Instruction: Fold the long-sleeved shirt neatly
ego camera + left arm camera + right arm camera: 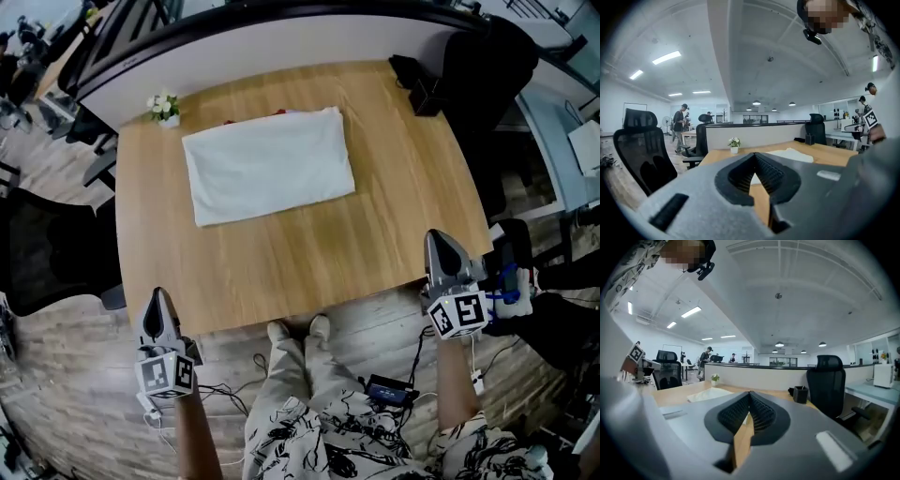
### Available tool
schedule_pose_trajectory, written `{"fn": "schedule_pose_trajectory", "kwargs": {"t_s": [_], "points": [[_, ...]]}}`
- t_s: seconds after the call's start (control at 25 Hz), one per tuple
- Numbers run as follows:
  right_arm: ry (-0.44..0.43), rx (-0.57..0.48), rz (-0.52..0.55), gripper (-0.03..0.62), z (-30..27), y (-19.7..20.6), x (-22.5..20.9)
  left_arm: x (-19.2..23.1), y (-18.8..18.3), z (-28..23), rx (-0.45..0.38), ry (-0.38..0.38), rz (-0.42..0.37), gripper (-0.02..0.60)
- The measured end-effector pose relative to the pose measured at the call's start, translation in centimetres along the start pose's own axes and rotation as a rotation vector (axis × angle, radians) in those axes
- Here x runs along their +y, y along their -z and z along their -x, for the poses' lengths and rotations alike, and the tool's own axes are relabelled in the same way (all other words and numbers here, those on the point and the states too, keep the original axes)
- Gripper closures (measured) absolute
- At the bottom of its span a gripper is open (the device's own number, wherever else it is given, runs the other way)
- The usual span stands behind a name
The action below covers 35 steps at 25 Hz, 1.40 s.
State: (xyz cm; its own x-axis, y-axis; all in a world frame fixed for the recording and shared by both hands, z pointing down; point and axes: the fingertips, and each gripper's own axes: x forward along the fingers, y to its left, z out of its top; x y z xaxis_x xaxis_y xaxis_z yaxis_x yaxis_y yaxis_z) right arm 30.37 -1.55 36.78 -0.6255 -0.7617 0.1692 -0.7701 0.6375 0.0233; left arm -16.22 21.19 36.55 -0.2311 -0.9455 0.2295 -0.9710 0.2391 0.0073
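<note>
Folded white long-sleeved shirt [270, 166] lies flat at twelve o'clock on my light wooden bench [309, 267]. My left tongs [157, 298] at seven o'clock and right tongs [439, 240] at four are pressed together, empty.

White shirt [270, 167] lies folded flat on the table.

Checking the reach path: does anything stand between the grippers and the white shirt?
Nothing visible does. Only bare tabletop lies between the left gripper, the right gripper and the shirt; the flower pot and black holder stand at far corners.
</note>
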Motion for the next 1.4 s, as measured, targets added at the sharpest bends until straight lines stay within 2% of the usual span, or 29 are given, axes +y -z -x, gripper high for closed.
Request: {"fn": "schedule_pose_trajectory", "kwargs": {"t_s": [0.16, 0.28, 0.32, 0.4, 0.56, 0.68, 0.8, 0.92, 1.0, 1.2, 1.4], "points": [[-0.095, 0.084, -0.018, 0.586, -7.0, 6.2, 1.2, 0.9, 5.2, -6.9, 0.061, 0.066, -0.015, 0.564], [-0.188, 0.189, 0.009, 0.461, -12.9, 10.8, 2.7, 0.7, 9.8, -12.5, 0.167, 0.15, -0.053, 0.468], [-0.209, 0.229, 0.028, 0.437, -14.7, 12.2, 3.0, 0.5, 11.3, -14.0, 0.208, 0.177, -0.064, 0.448], [-0.236, 0.317, 0.063, 0.425, -17.6, 14.9, 3.4, 0.5, 13.7, -16.1, 0.278, 0.214, -0.075, 0.409], [-0.27, 0.456, 0.065, 0.422, -21.5, 18.9, 2.8, 0.6, 16.6, -19.6, 0.363, 0.255, -0.079, 0.388], [-0.296, 0.514, 0.07, 0.441, -22.4, 20.2, 2.4, 0.4, 17.7, -21.5, 0.405, 0.285, -0.096, 0.396], [-0.316, 0.541, 0.074, 0.479, -22.5, 20.7, 2.8, 1.1, 18.7, -21.8, 0.439, 0.287, -0.068, 0.409], [-0.329, 0.542, 0.091, 0.577, -22.7, 20.8, 3.5, 1.5, 18.9, -21.8, 0.453, 0.293, -0.076, 0.479], [-0.331, 0.543, 0.104, 0.579, -22.7, 20.8, 3.5, 1.7, 19.2, -21.9, 0.473, 0.287, -0.089, 0.565], [-0.297, 0.564, 0.091, 0.579, -21.5, 21.2, 2.0, 3.3, 19.7, -20.7, 0.499, 0.222, -0.047, 0.571], [-0.289, 0.622, 0.196, 0.577, -20.7, 22.1, 2.3, 3.1, 20.9, -20.3, 0.552, 0.219, -0.104, 0.569]]}}
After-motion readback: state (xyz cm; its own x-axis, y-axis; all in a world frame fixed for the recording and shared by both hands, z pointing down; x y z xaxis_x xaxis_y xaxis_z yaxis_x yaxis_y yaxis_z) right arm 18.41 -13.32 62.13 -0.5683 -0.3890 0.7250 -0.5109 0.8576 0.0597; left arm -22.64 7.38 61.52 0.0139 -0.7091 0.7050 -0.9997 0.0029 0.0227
